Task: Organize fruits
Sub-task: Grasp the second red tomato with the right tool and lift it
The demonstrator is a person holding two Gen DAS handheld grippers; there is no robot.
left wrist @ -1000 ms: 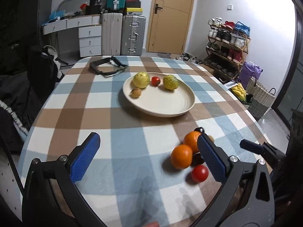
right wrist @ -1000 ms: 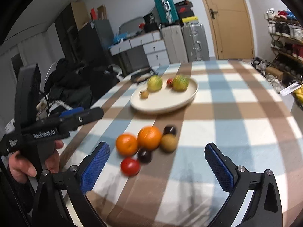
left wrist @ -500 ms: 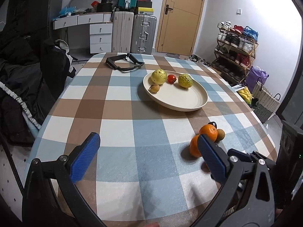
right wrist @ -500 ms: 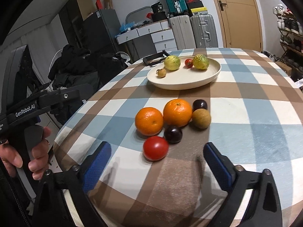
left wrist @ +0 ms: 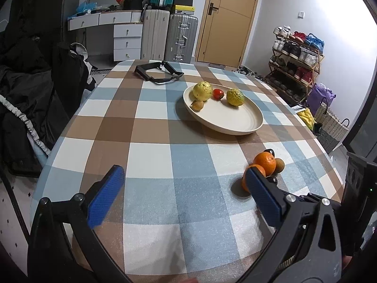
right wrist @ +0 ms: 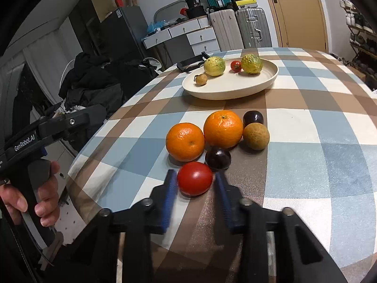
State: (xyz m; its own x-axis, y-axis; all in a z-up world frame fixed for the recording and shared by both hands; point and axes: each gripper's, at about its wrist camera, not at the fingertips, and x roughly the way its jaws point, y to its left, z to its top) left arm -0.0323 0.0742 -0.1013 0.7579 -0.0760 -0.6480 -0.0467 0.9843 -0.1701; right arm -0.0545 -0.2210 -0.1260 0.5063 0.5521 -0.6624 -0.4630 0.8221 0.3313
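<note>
A red tomato [right wrist: 194, 178] lies on the checked tablecloth between the blue pads of my right gripper [right wrist: 195, 179], which has closed in on it. Just beyond lie two oranges [right wrist: 185, 141] [right wrist: 223, 128], two dark plums [right wrist: 218, 158] [right wrist: 253, 117] and a brown fruit [right wrist: 256, 136]. A cream plate [right wrist: 235, 86] farther off holds two yellow-green fruits [right wrist: 214, 66], a small tomato [right wrist: 235, 65] and a small brown fruit [right wrist: 201, 79]. My left gripper [left wrist: 180, 192] is open and empty above the near table, with the oranges [left wrist: 265, 164] by its right finger and the plate [left wrist: 226, 120] ahead.
A black strap-like object [left wrist: 157, 72] lies at the far end of the table. Dark clothes are piled at the left [left wrist: 21, 94]. Suitcases [left wrist: 180, 39], a drawer desk and a door stand behind. A shoe rack [left wrist: 297, 54] is at the right.
My right gripper has moved down and forward to the red tomato and its jaws have closed from wide open onto it. My left gripper has drawn back, staying open.
</note>
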